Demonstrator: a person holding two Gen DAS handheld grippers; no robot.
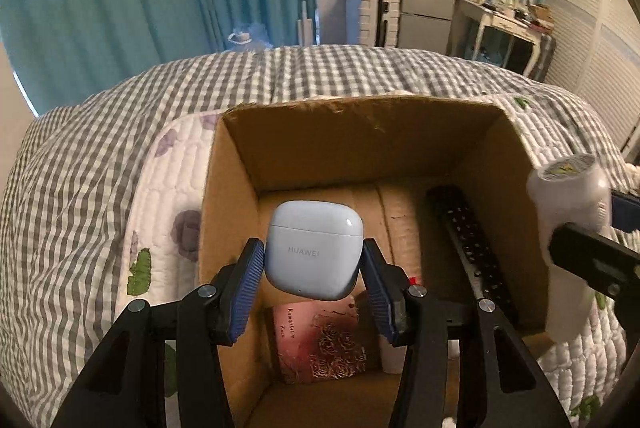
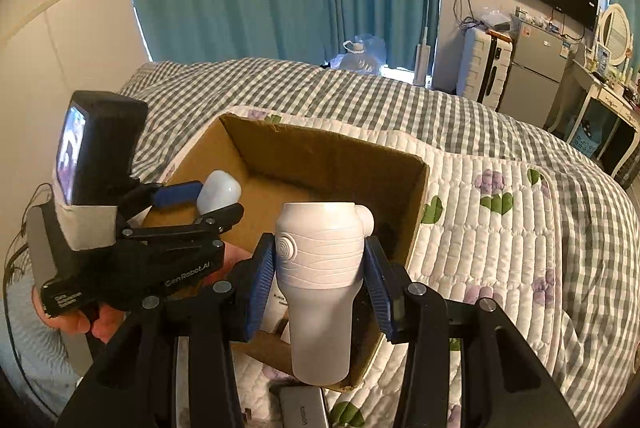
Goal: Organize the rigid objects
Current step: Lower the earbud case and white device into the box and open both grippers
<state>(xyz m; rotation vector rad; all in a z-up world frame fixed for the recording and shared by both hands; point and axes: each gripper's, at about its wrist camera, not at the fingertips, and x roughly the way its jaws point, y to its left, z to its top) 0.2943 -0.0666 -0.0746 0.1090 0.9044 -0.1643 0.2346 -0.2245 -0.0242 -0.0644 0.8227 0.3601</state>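
Left claw point(image 1: 314, 268) pinches earbud case point(image 1: 314, 253) above cardboard box point(image 1: 360, 144).

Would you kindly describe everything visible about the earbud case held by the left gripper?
The earbud case is a pale blue, rounded-square shell of smooth glossy plastic, marked HUAWEI on its front. A lid seam crosses its upper part, and the lid is closed. It stands upright, clamped at both sides between the ribbed blue pads of the left gripper, held in the air above the open cardboard box.

My left wrist camera looks steeply down into the cardboard box point(image 1: 360, 164) from close above; my right views the same box point(image 2: 320, 156) from its near right corner.
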